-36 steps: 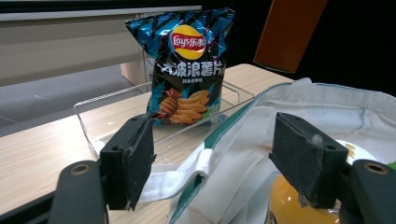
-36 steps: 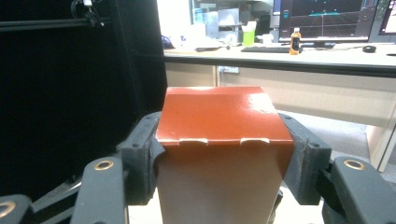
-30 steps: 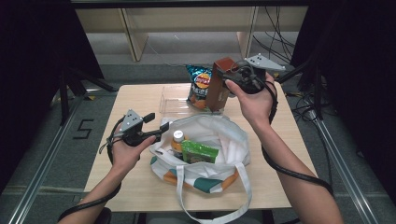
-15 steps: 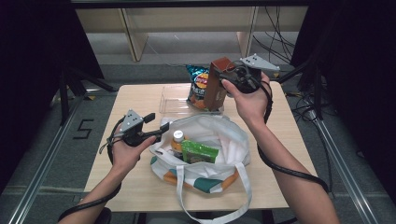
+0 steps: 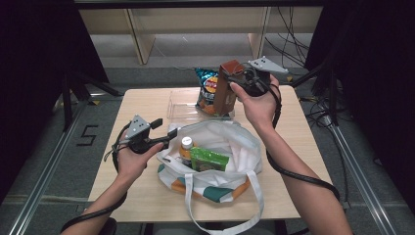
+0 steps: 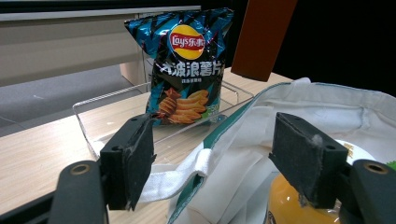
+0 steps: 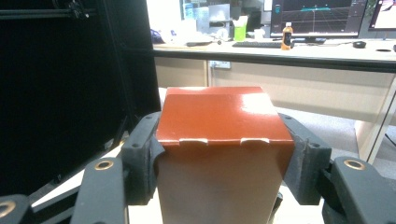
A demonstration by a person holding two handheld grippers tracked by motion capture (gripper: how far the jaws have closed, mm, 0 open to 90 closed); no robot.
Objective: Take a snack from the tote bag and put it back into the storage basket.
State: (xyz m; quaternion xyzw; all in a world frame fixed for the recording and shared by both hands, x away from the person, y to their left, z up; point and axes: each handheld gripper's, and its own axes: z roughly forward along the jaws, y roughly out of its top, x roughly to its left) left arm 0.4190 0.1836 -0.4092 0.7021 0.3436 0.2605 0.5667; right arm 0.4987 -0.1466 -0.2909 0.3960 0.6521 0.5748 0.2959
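Observation:
My right gripper (image 5: 238, 84) is shut on a brown carton (image 5: 227, 89), held upright in the air above the table's far side, behind the tote bag (image 5: 230, 147). In the right gripper view the carton (image 7: 219, 140) is clamped by both pads. My left gripper (image 5: 165, 133) is open at the bag's left rim. In the left gripper view, the bag's white rim and strap (image 6: 205, 161) lie between the wide-apart jaws. Inside the bag stand a white-capped bottle of orange drink (image 5: 186, 145) and a green packet (image 5: 209, 159).
A blue bag of chips (image 5: 208, 90) stands in a clear plastic tray (image 5: 180, 104) at the table's far middle, just left of the raised carton. The bag's long handles (image 5: 222, 215) hang over the table's near edge. Bare wood shows at the table's left (image 5: 127, 105).
My right hand has drifted slightly left with the carton still gripped. The left gripper has stayed at the bag's rim.

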